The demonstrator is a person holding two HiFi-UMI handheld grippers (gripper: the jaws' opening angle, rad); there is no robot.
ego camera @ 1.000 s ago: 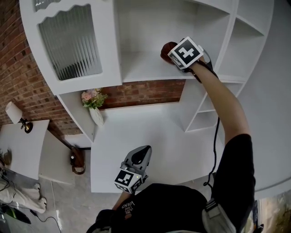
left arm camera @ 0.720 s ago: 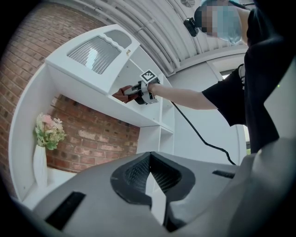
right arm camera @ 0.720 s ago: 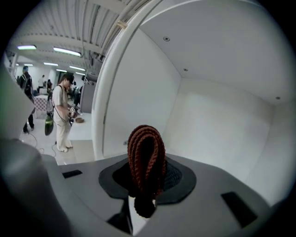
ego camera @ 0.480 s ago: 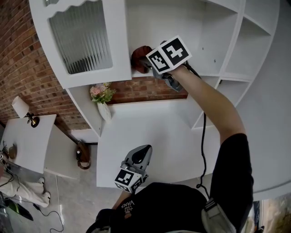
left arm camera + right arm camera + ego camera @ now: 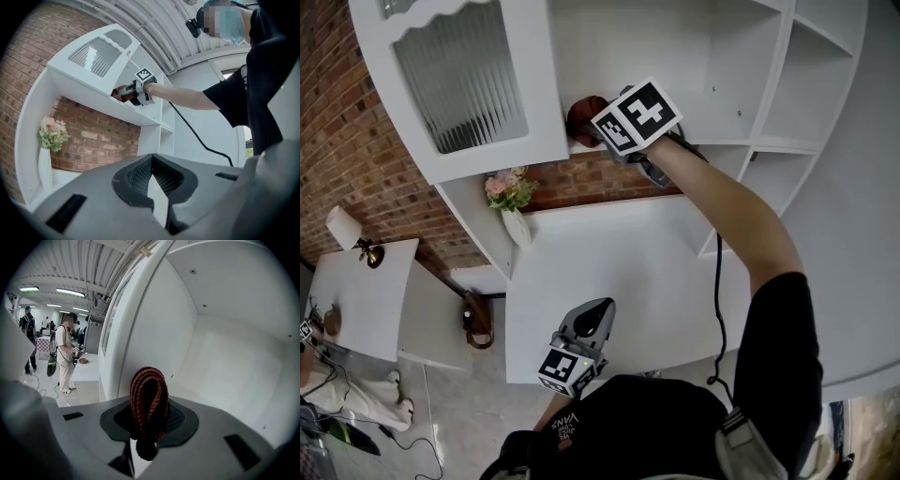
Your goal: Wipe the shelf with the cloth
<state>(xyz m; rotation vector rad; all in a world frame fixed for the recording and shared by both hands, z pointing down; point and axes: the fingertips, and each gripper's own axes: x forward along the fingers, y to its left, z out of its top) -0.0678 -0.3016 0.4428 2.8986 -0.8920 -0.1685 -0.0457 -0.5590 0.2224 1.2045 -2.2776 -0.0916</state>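
The right gripper (image 5: 149, 430) had its fingers clamped on the folded brown cloth (image 5: 149, 394), which rose between them, the shelf (image 5: 727, 117) wall just ahead. The left gripper (image 5: 151, 178) had its fingers pressed together, nothing between

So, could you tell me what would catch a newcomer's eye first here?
The dark red cloth, clamped in the right gripper at the left end of the white shelf, beside the ribbed-glass door. Then the left gripper, shut and empty, held low by the white desk, and the pink flowers against the brick wall.
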